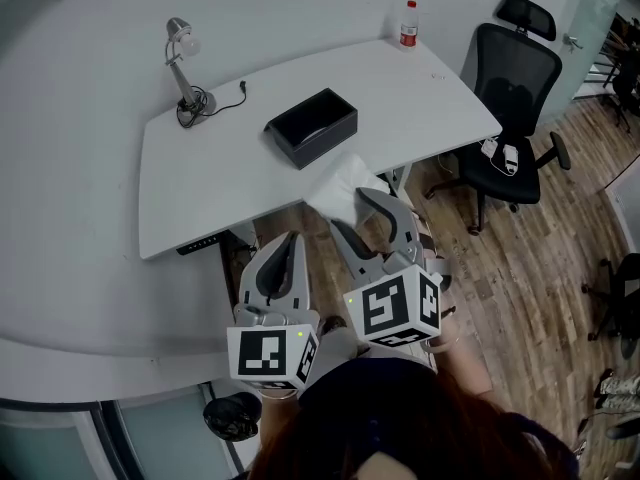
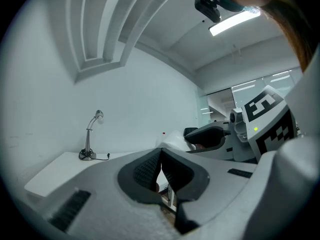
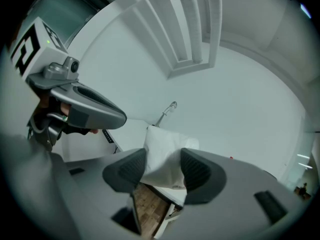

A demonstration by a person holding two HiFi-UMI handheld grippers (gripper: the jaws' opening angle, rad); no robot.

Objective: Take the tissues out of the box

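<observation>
A black open-topped box (image 1: 312, 126) sits in the middle of the white desk (image 1: 200, 183); its inside looks dark. A white bundle of tissues (image 1: 338, 190) hangs over the desk's front edge, clear of the box, with my right gripper (image 1: 358, 218) shut on it. In the right gripper view the tissues (image 3: 162, 151) bulge up between the two pads (image 3: 127, 170). My left gripper (image 1: 289, 240) is held beside it, off the desk's front edge, its jaws shut with nothing between them (image 2: 160, 160). From the left gripper view the tissues (image 2: 172, 140) show beyond the right gripper (image 2: 212, 135).
A desk lamp (image 1: 185, 68) with a cable stands at the desk's back left. A small red-labelled bottle (image 1: 408, 23) is at the back right corner. A black office chair (image 1: 515, 108) stands right of the desk on the wooden floor (image 1: 520, 268).
</observation>
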